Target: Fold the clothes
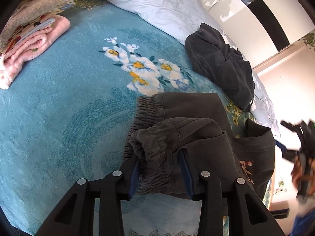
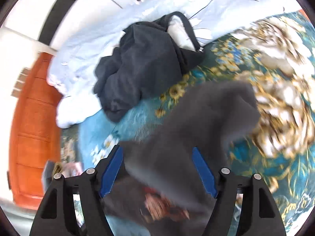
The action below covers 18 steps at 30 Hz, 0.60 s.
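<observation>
Dark grey sweatpants (image 1: 189,122) with an elastic waistband lie partly folded on the teal floral blanket (image 1: 59,108). My left gripper (image 1: 159,153) has its blue-padded jaws on either side of a gathered elastic cuff (image 1: 153,147), with a gap between them. In the right wrist view, which is blurred by motion, my right gripper (image 2: 157,151) is open above the same grey garment (image 2: 206,108), with the cloth lying under and between its jaws. The right gripper also shows as a blur in the left wrist view (image 1: 299,137).
A crumpled black garment (image 1: 218,64) (image 2: 141,64) lies on the blanket beside a white duvet (image 1: 157,2). A folded pink garment (image 1: 31,45) lies at the far left. An orange wooden door (image 2: 33,118) stands beyond the bed.
</observation>
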{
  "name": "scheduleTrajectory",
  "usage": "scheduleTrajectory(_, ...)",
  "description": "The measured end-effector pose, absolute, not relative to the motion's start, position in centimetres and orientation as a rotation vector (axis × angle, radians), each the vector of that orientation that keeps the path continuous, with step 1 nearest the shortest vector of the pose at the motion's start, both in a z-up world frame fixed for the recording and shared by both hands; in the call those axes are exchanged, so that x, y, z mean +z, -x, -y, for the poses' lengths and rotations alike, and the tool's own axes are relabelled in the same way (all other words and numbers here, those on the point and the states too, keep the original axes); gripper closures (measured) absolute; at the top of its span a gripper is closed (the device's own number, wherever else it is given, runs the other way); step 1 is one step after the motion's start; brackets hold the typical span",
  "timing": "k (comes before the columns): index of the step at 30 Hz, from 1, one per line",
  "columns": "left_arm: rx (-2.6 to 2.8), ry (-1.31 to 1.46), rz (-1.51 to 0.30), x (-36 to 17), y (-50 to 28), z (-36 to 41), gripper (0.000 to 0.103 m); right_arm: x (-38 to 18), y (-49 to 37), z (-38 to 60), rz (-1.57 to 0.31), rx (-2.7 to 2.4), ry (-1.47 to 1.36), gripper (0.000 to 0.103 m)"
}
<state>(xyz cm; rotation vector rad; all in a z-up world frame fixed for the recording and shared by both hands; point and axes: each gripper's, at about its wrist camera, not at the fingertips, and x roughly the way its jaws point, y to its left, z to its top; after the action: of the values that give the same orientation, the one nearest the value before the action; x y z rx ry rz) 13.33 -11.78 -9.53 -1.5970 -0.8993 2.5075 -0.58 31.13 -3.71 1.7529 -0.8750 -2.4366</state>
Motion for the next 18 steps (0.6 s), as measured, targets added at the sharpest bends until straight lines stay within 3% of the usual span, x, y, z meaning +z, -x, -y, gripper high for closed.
scheduleTrajectory(6,2.523,1.599,0.896,-9.6,-13.6,11.7,0.060,-7.9,7.7,-25.4,0.305,-2.397,-2.197,0.028)
scheduleTrajectory(10,2.508,1.591,0.959,-9.7,-14.1,12.0,0.060,-10.8,7.2,-25.9,0.282,-2.332,-2.356,0.029)
scheduleTrajectory(13,2.494,1.576,0.985,-9.7,-14.1,12.2,0.060,-10.5,5.4,-27.9,0.376,-2.332,-2.344,0.031)
scheduleTrajectory(14,2.491,1.574,0.988,-9.7,-14.1,12.3,0.060,-10.3,4.8,-28.7,0.407,-2.333,-2.341,0.038)
scheduleTrajectory(16,2.487,1.567,0.989,-9.7,-14.1,12.3,0.060,-9.8,3.2,-30.6,0.452,-2.345,-2.343,0.064)
scheduleTrajectory(17,2.488,1.560,0.986,-9.6,-14.1,12.3,0.060,-9.5,2.4,-31.5,0.475,-2.352,-2.345,0.086)
scheduleTrajectory(18,2.494,1.549,0.978,-9.5,-14.1,12.2,0.060,-9.3,1.6,-32.4,0.497,-2.358,-2.346,0.097)
